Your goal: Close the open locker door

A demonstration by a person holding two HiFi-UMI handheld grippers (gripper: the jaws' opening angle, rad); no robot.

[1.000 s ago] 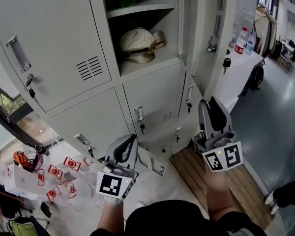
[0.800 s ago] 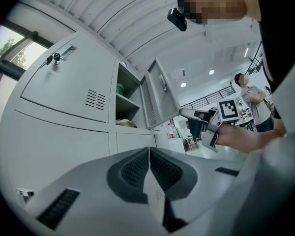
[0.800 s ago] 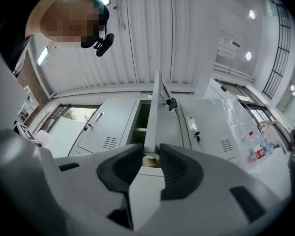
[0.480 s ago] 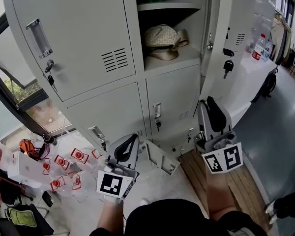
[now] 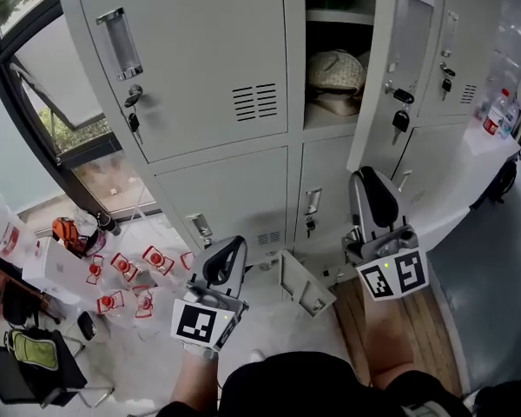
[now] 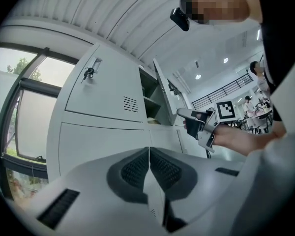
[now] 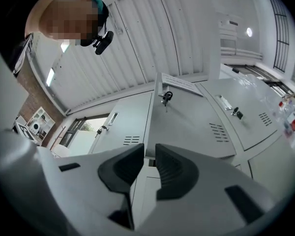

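- the open locker door point(image 5: 408, 50) stands upright in the upper row, long axis vertical, swung out toward the viewer beside its compartment.
- right gripper point(image 5: 366, 181) sits below the door, jaws slightly apart, just closing, empty.
- left gripper point(image 5: 229, 252) has its jaws pressed together, empty.

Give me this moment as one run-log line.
locker door: open, untouched | left hand-held gripper: shut, empty | right hand-held gripper: open, jaws just been closing, nothing between them, not at door yet
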